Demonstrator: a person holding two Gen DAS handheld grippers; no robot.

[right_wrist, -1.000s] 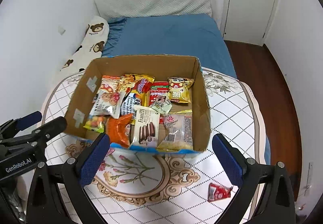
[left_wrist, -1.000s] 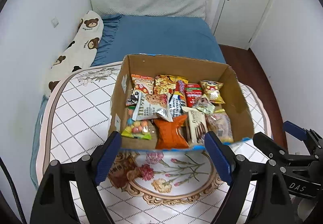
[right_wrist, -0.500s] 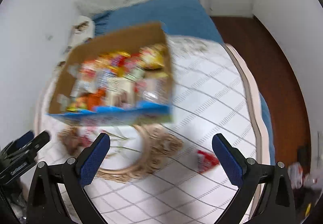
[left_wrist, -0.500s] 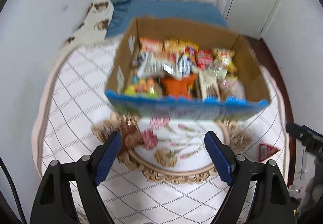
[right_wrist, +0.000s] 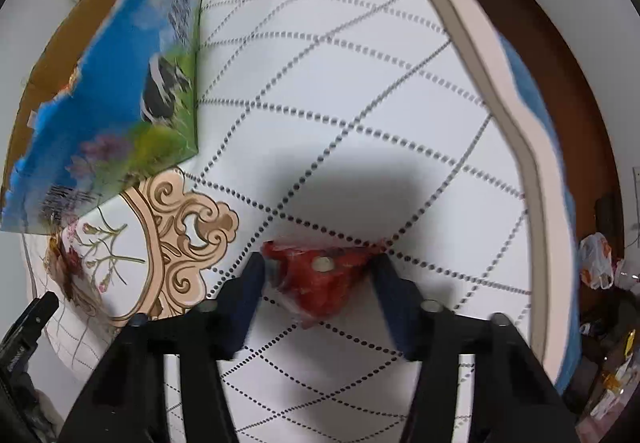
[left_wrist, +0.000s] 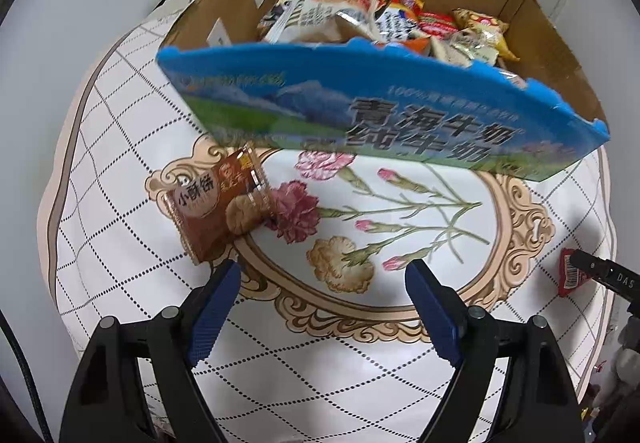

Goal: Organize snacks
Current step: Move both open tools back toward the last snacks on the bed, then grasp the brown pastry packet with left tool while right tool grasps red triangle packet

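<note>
red snack packet (right_wrist: 324, 279) sits between the right gripper (right_wrist: 320, 263)'s parted jaws; left gripper (left_wrist: 322, 275) gapes near brown packet (left_wrist: 218, 203), below box (left_wrist: 380, 111) edge

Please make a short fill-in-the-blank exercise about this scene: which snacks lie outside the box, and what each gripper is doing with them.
1. The red snack packet lies between the fingers of the ____ gripper.
2. The left gripper is open and holds ____.
3. The brown biscuit packet lies on the quilted mat, ____ the cardboard box.

Missing words: right; nothing; outside
</note>
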